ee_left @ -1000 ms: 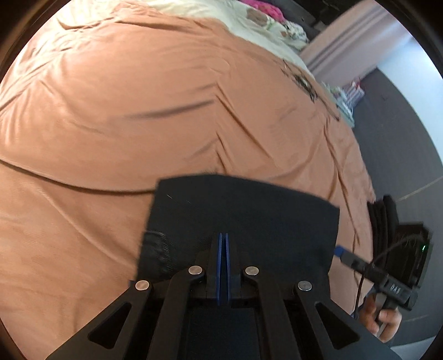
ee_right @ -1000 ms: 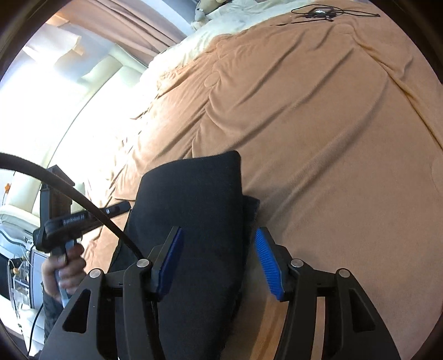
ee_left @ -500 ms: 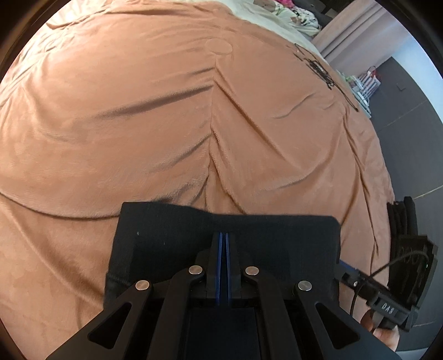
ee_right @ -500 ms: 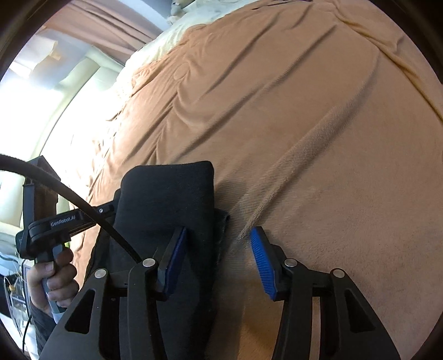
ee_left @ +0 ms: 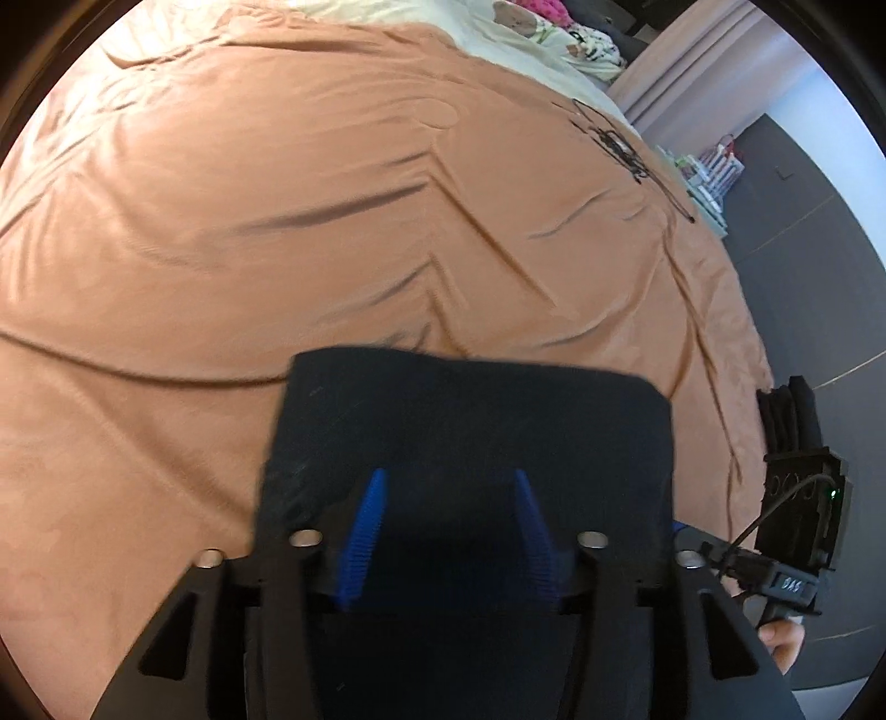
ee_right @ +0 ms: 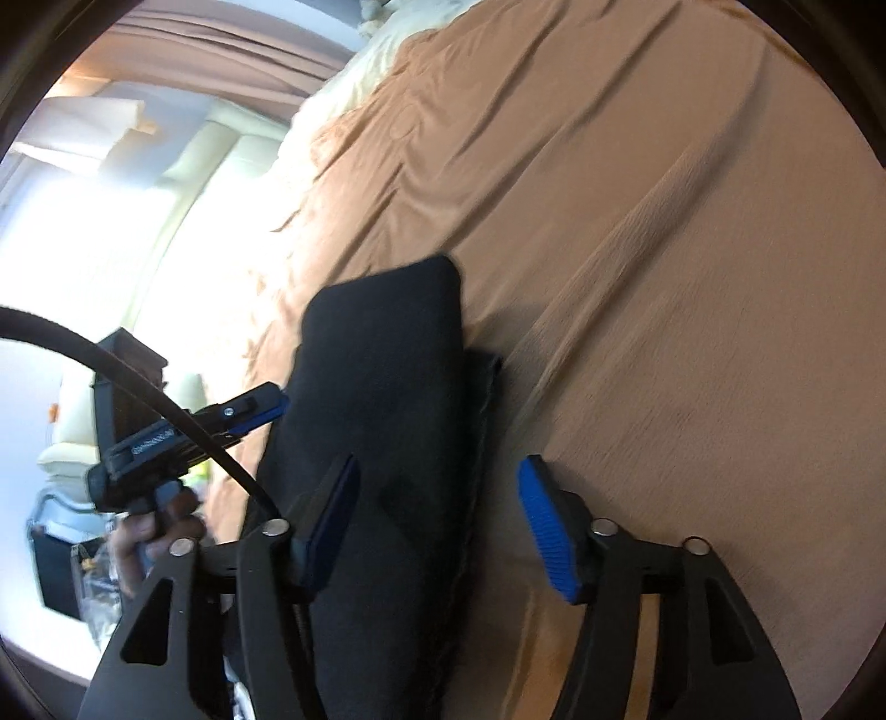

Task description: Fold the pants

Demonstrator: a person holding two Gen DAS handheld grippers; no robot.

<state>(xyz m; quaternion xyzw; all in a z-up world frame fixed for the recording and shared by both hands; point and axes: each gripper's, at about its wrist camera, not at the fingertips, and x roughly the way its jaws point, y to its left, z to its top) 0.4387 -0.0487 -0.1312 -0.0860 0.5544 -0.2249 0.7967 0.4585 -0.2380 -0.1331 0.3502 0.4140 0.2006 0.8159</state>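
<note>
The dark navy pants [ee_left: 470, 421] lie folded into a compact rectangle on the orange-brown bedspread [ee_left: 277, 221]. My left gripper [ee_left: 448, 498] is open, its blue pads spread over the near edge of the pants. In the right wrist view the folded pants [ee_right: 387, 399] run lengthwise from the near edge. My right gripper [ee_right: 437, 498] is open over their right edge, the left pad over the cloth, the right pad over the bedspread [ee_right: 664, 277]. The left gripper also shows in the right wrist view [ee_right: 260, 410] at the pants' left side.
A black cable [ee_left: 626, 149] lies on the far right of the bed. Pale patterned bedding [ee_left: 542, 33] is at the head. The bed's right edge drops to a grey floor [ee_left: 803, 277]. A bright window and cream sofa [ee_right: 138, 221] stand to the left.
My left gripper has opened and let go of the pants, which now lie flat on the bed. My right gripper stays open over the pants' right edge.
</note>
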